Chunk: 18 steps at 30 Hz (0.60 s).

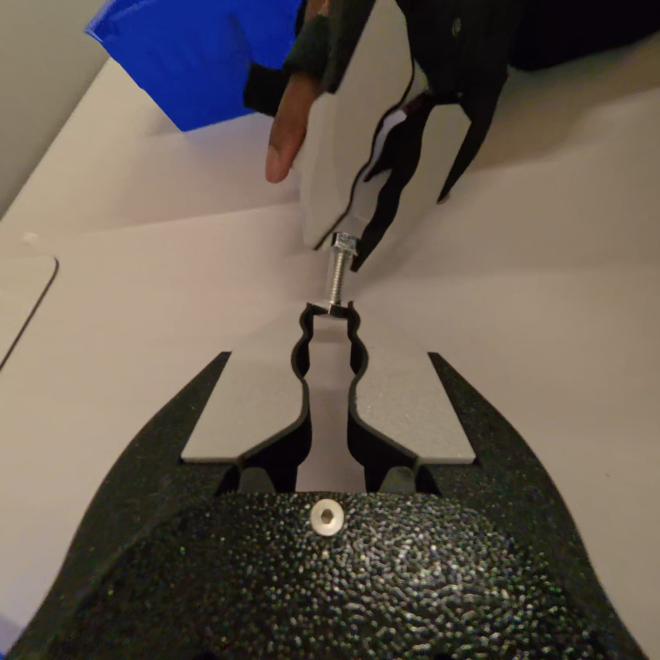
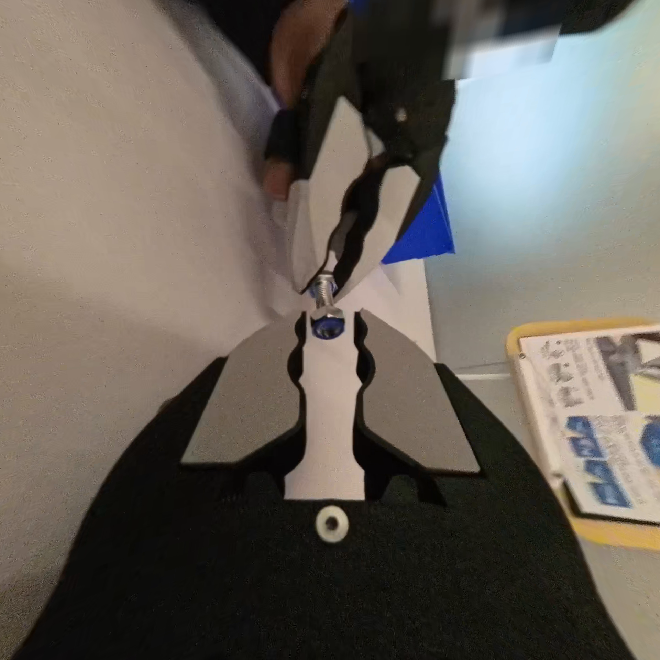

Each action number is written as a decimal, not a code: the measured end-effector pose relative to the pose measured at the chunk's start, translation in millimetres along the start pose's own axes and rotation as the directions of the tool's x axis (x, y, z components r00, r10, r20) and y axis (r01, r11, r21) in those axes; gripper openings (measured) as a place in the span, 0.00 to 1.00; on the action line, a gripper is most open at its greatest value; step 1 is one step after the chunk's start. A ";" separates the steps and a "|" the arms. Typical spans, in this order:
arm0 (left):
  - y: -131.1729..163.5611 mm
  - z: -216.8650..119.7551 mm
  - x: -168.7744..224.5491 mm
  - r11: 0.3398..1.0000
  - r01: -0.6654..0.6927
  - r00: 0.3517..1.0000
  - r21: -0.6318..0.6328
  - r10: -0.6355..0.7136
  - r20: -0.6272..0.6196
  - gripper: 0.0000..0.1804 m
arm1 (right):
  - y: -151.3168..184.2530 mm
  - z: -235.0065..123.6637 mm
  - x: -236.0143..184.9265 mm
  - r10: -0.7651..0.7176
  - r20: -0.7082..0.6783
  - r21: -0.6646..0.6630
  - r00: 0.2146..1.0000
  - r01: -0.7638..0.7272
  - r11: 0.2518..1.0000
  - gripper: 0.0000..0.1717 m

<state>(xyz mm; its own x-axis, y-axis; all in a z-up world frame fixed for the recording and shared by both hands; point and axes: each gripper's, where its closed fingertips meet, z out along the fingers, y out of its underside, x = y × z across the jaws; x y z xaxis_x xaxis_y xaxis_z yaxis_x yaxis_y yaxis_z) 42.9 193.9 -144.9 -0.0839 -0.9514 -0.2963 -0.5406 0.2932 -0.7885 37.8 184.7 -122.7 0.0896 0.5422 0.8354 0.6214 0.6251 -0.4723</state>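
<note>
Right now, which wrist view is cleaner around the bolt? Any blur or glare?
Left wrist view: bolt sharp, blue bin smeared, speckle glare low on the left gripper. Right wrist view: soft throughout, nut still readable, printed sheet blurred, pale washed-out glow upper right. Both views bend straight lines toward the edges.

Two grippers (left gripper (image 1: pixel 329 310), right gripper (image 2: pixel 328 319)), one bolt (image 1: pixel 335 282), one nut (image 2: pixel 326 323).
Also one blue bin (image 1: pixel 185 60), upper left of left wrist view; one printed sheet (image 2: pixel 589 410), right edge of right wrist view.
</note>
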 end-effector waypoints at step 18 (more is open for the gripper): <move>-26.4 -59.7 31.7 0.963 -0.270 0.776 -0.027 0.234 0.586 0.10 | -49.8 -51.6 12.0 0.960 0.173 0.239 0.222 -0.954 0.178 0.21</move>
<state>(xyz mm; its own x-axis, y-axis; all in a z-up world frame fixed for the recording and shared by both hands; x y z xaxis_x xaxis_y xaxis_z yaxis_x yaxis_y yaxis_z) 4.6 150.5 -101.3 0.2991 -0.6141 -0.7303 -0.5206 0.5364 -0.6643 48.1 131.2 -74.6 0.4817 0.8174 -0.3161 -0.1613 -0.2718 -0.9487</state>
